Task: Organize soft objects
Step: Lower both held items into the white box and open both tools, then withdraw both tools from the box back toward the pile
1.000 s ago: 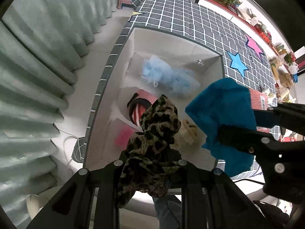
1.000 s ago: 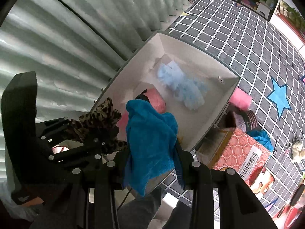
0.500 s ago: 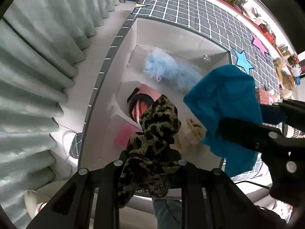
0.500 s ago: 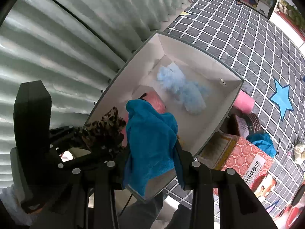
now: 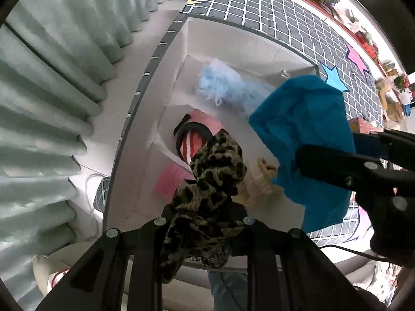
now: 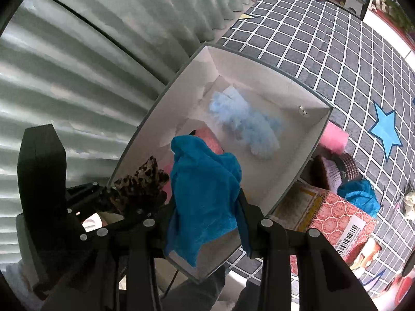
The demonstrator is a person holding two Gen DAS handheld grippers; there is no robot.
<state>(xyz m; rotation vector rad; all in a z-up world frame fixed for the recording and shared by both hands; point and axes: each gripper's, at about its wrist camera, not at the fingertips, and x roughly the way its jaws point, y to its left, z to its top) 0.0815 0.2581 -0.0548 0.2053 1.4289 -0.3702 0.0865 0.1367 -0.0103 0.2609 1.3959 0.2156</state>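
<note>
Two crumpled cloths, leopard-print scrunchie [image 5: 207, 189] and fuzzy blue towel [image 6: 205, 197].

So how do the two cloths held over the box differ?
The leopard-print cloth, in the left gripper, is patterned brown and black; the blue cloth, in the right gripper, is plain and looks larger. Both hang bunched above the white box.

Pale green curtain [image 6: 109, 51] beside the grid-patterned grey cover [image 6: 324, 51] — blue star [image 6: 386, 132], patterned red carton [image 6: 342, 223].
</note>
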